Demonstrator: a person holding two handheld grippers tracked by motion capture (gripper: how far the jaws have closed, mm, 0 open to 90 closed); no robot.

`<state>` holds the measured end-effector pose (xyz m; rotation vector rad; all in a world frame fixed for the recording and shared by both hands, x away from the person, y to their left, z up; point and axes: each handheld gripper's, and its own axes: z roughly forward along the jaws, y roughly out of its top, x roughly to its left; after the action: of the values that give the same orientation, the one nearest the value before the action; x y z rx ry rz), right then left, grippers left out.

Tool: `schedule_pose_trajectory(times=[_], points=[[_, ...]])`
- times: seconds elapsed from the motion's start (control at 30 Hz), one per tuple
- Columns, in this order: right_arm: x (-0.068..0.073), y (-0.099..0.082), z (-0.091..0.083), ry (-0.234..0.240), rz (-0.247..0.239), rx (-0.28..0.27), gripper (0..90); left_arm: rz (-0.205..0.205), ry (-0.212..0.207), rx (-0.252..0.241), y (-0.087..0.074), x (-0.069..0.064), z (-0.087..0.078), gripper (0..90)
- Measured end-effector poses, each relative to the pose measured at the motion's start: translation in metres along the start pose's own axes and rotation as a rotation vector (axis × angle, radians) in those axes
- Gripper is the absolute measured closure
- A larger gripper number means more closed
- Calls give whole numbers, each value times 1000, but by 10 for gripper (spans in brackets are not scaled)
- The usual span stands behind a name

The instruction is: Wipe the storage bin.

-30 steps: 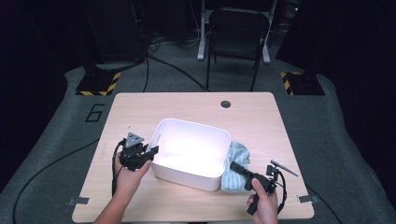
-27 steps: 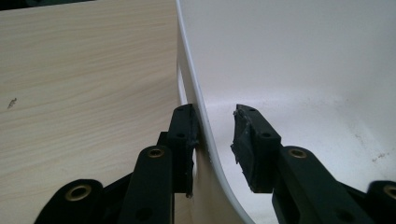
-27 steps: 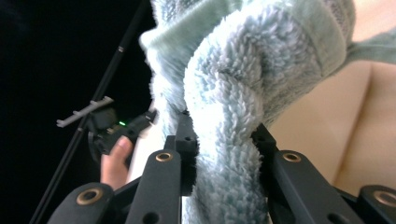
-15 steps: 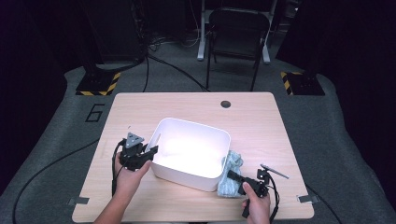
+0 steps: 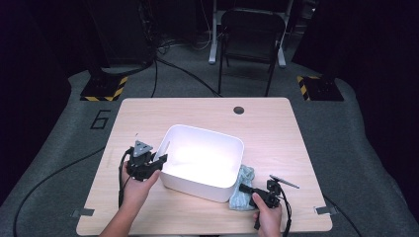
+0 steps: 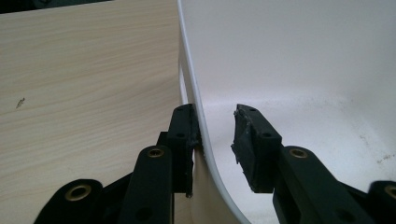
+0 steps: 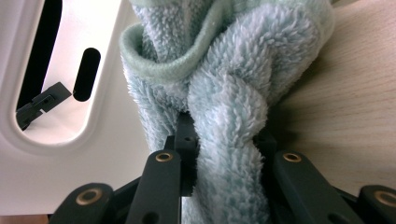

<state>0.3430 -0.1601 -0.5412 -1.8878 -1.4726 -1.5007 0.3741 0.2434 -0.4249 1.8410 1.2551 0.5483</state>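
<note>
Wooden table bearing a white bin: left gripper straddles its rim, jaws apart; right gripper, clamped on the blue towel beside it, must next lift it over.

The table has a pale wood-grain top with a matt, smooth finish; fine streaks of grain show close up. The tub is white plastic, smooth and slightly glossy, with a soft sheen on its inner wall and a few faint specks on its floor. The towel is light blue cloth, thick and fluffy, with a flatter, tightly stitched hem in pale green. The left gripper and the right gripper are matt black plastic with brass-coloured metal rivets, and the left one's pads look rough and worn.
</note>
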Motion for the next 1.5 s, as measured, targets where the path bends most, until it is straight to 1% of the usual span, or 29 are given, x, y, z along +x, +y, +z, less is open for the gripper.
schedule_pose_trajectory(times=[0.03,0.07,0.1,0.13,0.2,0.23,0.27,0.33,0.37,0.4,0.43,0.47,0.57,0.63,0.67,0.7,0.77,0.8,0.87,0.93,0.97,1.03,1.07,1.1,1.23,1.27,1.3,1.33,1.5], points=[[-3,1,1,3,-18,-8,721,-2,6,-8,0,-1,0,675],[-3,1,1,3,-18,-8,721,-2,6,-8,0,-1,0,673],[-2,1,-1,11,12,5,720,3,7,-8,0,-1,1,670],[-2,1,-1,11,12,5,720,6,2,-1,0,-1,0,670],[-6,5,1,64,39,-20,720,-3,-3,1,0,-1,1,649],[-6,5,1,64,39,-20,720,-3,-3,1,0,-1,1,638],[-6,8,1,80,36,-42,719,-5,-6,1,0,0,1,627],[-5,9,1,74,41,-36,719,-10,-11,0,0,0,2,614],[-6,12,1,64,-6,-36,718,-12,-19,7,0,1,2,607],[-5,12,2,75,20,-33,716,-14,-30,9,0,2,2,601],[-6,12,2,79,22,-37,714,-14,-34,9,1,3,2,595],[-8,13,2,79,-2,-35,713,-13,-39,12,1,3,2,591],[-9,13,2,80,-10,-37,710,-12,-44,15,1,4,3,580],[-8,12,-1,72,-13,-29,704,-20,-54,10,2,5,3,578],[-7,13,-3,71,-2,-25,702,-26,-65,12,3,7,2,577],[-8,13,-5,68,-12,-28,700,-29,-79,14,5,8,1,575],[-7,11,-10,80,15,-30,700,-30,-95,16,7,10,1,561],[-8,11,-12,84,-6,-37,699,-29,-96,10,8,11,1,561],[-7,9,-16,88,1,-37,699,-27,-106,19,10,13,1,561],[-7,6,-20,92,-18,-38,699,-18,-111,18,12,14,0,563],[-4,5,-21,96,9,-25,699,-25,-108,9,12,14,0,563],[-2,3,-22,103,12,-29,699,-28,-115,5,15,15,0,564],[-2,1,-22,106,-13,-39,699,-31,-117,8,15,16,0,566],[-2,0,-23,104,-22,-35,699,-27,-117,9,16,18,0,569],[3,-5,-24,135,-30,-38,699,-37,-130,34,17,22,4,655],[4,-6,-24,131,-27,-38,699,-31,-121,39,17,22,5,669],[5,-7,-24,131,-4,-32,699,-21,-109,46,17,21,6,696],[4,-9,-23,129,-25,-37,699,-19,-104,47,17,21,6,714],[4,-13,-17,110,-27,-34,699,0,-74,52,16,16,8,743]])
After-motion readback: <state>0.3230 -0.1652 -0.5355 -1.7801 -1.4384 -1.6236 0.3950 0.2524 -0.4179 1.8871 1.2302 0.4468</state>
